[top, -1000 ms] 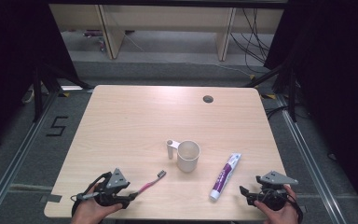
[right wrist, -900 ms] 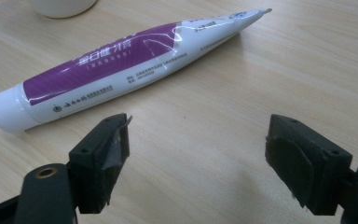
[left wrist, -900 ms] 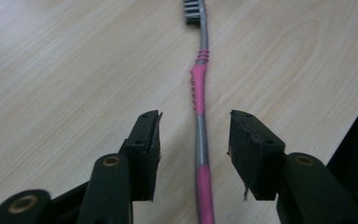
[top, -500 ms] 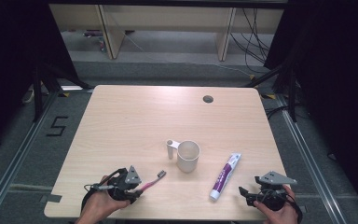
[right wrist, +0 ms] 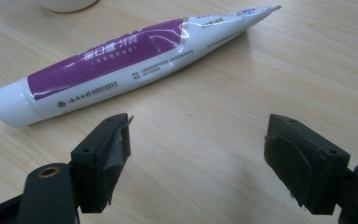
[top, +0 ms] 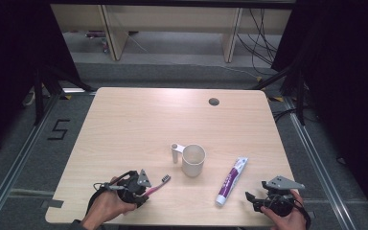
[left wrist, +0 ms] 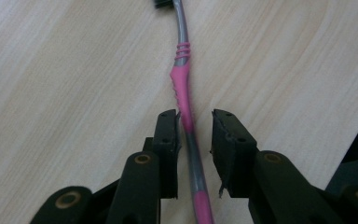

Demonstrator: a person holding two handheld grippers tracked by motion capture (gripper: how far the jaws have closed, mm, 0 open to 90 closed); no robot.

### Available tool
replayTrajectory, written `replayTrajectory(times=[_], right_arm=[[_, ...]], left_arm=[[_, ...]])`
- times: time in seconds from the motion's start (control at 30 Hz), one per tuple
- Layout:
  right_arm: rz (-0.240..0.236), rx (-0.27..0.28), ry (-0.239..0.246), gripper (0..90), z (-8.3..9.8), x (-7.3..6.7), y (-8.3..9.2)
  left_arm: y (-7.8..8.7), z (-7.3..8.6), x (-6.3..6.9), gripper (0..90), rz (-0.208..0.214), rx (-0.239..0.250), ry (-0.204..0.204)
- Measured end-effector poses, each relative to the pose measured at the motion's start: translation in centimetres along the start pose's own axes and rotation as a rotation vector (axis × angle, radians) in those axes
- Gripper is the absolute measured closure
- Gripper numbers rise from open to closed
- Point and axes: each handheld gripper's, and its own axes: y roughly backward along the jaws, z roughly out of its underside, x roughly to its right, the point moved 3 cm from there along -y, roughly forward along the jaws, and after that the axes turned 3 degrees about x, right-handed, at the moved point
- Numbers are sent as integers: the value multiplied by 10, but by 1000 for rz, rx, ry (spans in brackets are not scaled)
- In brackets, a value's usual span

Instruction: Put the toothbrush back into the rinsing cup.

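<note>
A white cup [top: 193, 159] stands near the middle of the table [top: 139, 122]. Toward the person and to the left of the cup, the left gripper [left wrist: 195, 122] has its jaws narrowly apart on either side of the pink toothbrush [left wrist: 184, 88] handle, one jaw touching it, the brush lying flat. Right of the cup lies a purple and white toothpaste tube [right wrist: 121, 58], and just past it the right gripper [right wrist: 198, 140] rests with jaws wide apart, holding nothing.
</note>
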Motion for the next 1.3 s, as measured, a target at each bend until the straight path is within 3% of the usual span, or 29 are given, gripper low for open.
replayTrajectory(times=[0.17, 0.27, 0.37, 0.4, 0.5, 0.53, 0.87, 1.17, 1.3], right_arm=[[-7, -5, -14, 237, 0, -1, 1], [5, 2, 2, 237, -1, 1, 0], [1, 1, -8, 237, -1, 0, 0], [1, 1, -8, 237, -1, 0, 0], [-3, 1, -9, 238, -1, 0, 0], [9, 2, 4, 238, -1, 1, 1], [-4, -3, -7, 238, 0, 0, 0], [-2, -9, -22, 238, 0, -2, 0], [0, 2, -1, 238, 0, -1, -1]], left_arm=[[-6, -2, -1, 726, 15, -26, -19], [-8, -3, 0, 741, 19, -26, 0], [-8, -6, -3, 758, 22, -44, -23], [-7, -6, -3, 758, 32, -62, -10], [-8, -9, -5, 776, 38, -91, -42], [-9, -9, -3, 787, 43, -88, -17], [-12, -21, -4, 806, 62, -192, -43], [-14, -26, -3, 823, 66, -229, -55], [-14, -27, -1, 829, 73, -266, -60]])
